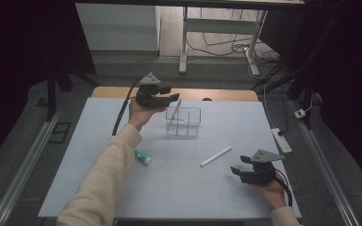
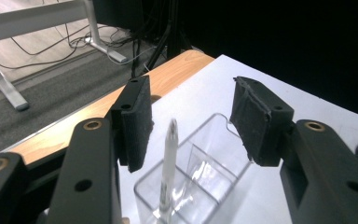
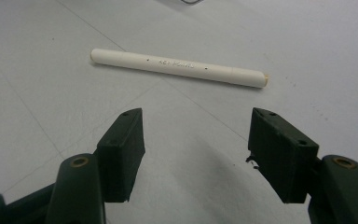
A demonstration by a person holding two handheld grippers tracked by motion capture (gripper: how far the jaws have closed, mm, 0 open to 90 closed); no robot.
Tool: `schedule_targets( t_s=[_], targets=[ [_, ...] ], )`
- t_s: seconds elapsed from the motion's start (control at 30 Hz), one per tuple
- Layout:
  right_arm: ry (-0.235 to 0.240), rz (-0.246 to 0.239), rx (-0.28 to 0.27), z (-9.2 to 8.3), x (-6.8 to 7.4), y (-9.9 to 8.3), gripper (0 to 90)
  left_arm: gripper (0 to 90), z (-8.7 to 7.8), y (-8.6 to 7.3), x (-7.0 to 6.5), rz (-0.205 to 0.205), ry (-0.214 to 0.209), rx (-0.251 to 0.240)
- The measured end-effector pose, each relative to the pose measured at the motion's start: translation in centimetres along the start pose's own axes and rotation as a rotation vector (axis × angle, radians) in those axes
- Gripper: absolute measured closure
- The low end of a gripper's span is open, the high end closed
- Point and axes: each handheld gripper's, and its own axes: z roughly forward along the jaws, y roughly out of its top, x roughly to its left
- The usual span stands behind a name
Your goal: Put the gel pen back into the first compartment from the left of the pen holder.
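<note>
**Pen dropped in the organiser, second pen waiting**

The left gripper (image 1: 162, 98) stood released above the clear organiser (image 1: 184, 121), its pads clear of the slim pen (image 2: 169, 168) that stood tilted in a near compartment. The drop-off step looked finished. The right gripper (image 1: 245, 170) hovered with jaws spread and empty, just short of the white pen (image 3: 177, 67) lying flat on the table (image 1: 179, 188). A green-capped tube (image 1: 142, 157) lay beside the left sleeve. Next, the right jaws likely needed to straddle the white pen and close.
</note>
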Motion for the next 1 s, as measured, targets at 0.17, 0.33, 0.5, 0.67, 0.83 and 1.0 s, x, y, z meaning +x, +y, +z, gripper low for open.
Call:
schedule_targets(
  t_s=[0.17,0.33,0.5,0.67,0.83,1.0],
  targets=[
    [-0.002,0.001,-0.001,0.0,0.0,0.0,35.0,47.9,-1.7,-1.3,-0.3,0.003,-0.01,0.011],
    [-0.002,-0.001,0.0,0.0,0.0,0.0,35.1,47.1,-2.9,-2.4,-0.6,0.026,-0.004,0.028],
    [-0.002,-0.002,0.002,0.0,0.0,0.0,35.0,46.8,-4.1,-3.4,-1.2,0.04,-0.019,0.032],
    [-0.004,-0.001,-0.001,0.0,0.0,0.0,35.1,46.4,-5.2,-4.2,-2.0,0.05,-0.039,0.042],
    [-0.005,0.0,-0.002,0.0,0.1,0.0,35.1,46.0,-6.5,-5.2,-2.8,0.059,-0.048,0.054],
    [-0.014,-0.002,-0.001,-0.1,0.1,0.1,35.1,45.0,-8.3,-6.6,-3.5,0.056,-0.049,0.073]
  ],
)
